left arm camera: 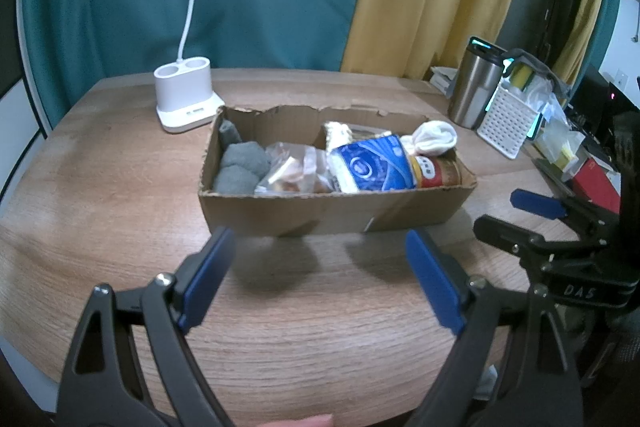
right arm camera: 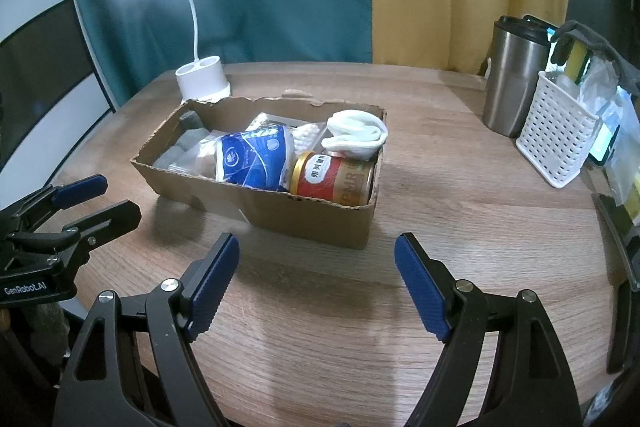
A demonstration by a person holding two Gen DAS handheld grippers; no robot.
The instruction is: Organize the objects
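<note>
Left wrist view: I am holding my left gripper [left arm camera: 320, 259] and right gripper [right arm camera: 316, 267] with jaws released, empty, over the tabletop [left arm camera: 320, 339], the filled cardboard box [left arm camera: 320, 211] sitting at twelve o'clock.

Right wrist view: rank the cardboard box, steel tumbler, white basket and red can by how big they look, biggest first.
1. cardboard box, clearly largest.
2. and 3. steel tumbler and white basket: they look alike in size, so no ranking between them.
4. red can, smallest, though partly hidden inside the box.
</note>
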